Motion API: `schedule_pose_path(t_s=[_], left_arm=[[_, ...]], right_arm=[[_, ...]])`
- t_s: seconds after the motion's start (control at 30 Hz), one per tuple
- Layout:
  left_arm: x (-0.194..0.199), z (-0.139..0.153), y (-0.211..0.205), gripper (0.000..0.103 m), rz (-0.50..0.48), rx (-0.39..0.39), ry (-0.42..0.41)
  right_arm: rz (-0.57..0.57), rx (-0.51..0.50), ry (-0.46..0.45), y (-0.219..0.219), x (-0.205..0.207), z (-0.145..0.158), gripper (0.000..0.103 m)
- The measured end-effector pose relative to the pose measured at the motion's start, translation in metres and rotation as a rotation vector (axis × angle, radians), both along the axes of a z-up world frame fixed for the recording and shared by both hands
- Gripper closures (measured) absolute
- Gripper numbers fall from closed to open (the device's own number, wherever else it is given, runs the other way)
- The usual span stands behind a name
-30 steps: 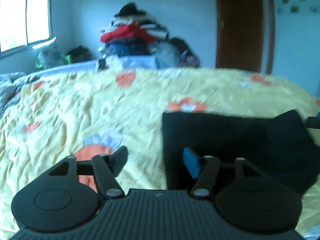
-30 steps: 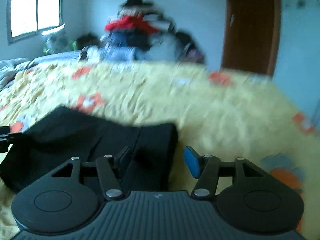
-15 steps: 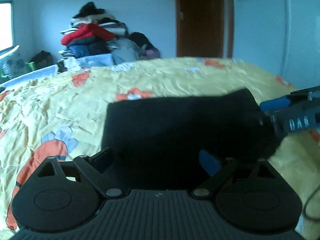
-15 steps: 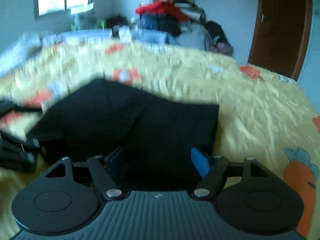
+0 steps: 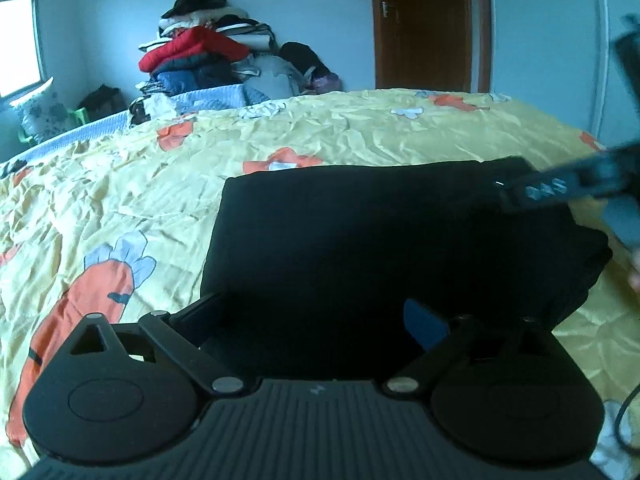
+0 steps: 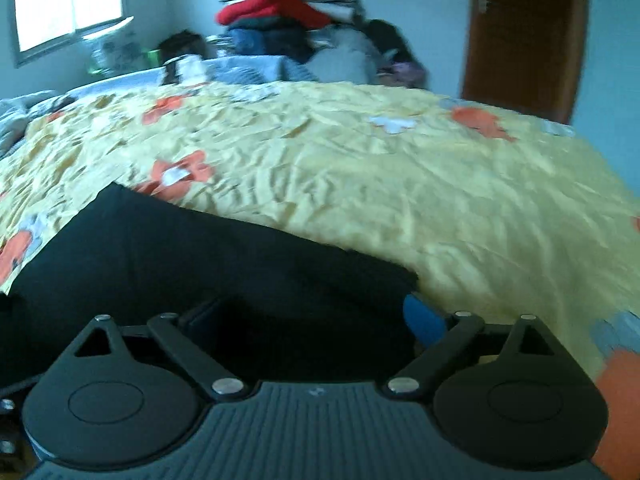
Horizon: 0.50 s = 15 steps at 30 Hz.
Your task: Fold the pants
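Folded black pants (image 5: 380,240) lie flat on the yellow carrot-print bedsheet (image 5: 340,128). My left gripper (image 5: 312,316) hovers over their near left corner. Its jaws are opening, and the cloth lies below and between the wide-spread fingers with no pad pressing on it. In the right wrist view the pants (image 6: 180,264) fill the lower left. My right gripper (image 6: 312,316) sits over their near right corner with its jaws also opening wide, its blue pad (image 6: 424,320) just past the cloth's edge. The right gripper (image 5: 560,188) shows blurred at the right of the left wrist view.
A tall pile of clothes (image 5: 200,56) stands against the far wall beyond the bed. A brown door (image 5: 424,24) is at the back right and a window (image 6: 68,0) at the back left. A dark cable (image 5: 624,420) hangs at the lower right.
Both grippers' jaws have spread much wider. Both have swung in and sunk toward the pants, which now sit between each pair of fingers instead of off to one side.
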<state>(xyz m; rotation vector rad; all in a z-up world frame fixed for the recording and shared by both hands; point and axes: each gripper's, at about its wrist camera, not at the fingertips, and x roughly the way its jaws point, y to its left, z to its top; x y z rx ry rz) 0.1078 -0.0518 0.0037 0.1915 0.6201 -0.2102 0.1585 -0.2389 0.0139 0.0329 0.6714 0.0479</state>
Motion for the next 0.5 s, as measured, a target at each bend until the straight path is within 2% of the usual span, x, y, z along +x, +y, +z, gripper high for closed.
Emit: schedule_pose_path(t_s=[0.13,0.23,0.27,0.37,0.43,0.5], left_arm=[[-0.009,0.002,-0.001,0.002,-0.007,-0.049,0.016],[-0.011,-0.003,-0.009,0.001,-0.017,-0.008,0.017],[-0.011,-0.005,-0.011,0.001,-0.018,0.005,0.011],[-0.015,-0.003,-0.009,0.001,-0.015,-0.009,0.014],[-0.020,0.002,-0.005,0.002,-0.012,-0.032,0.005],[-0.022,0.004,-0.002,0.002,0.015,-0.040,-0.026]], right_arm=[[0.098,-0.026,-0.053,0.018,-0.040,0.005,0.001],[0.123,-0.178,-0.018,0.031,-0.045,-0.007,0.001],[0.126,-0.179,-0.017,0.028,-0.042,-0.013,0.000],[0.093,-0.003,0.041,-0.002,-0.037,-0.017,0.000],[0.049,-0.030,0.033,-0.008,-0.045,-0.013,0.000],[0.016,-0.059,-0.014,-0.005,-0.058,-0.006,0.000]])
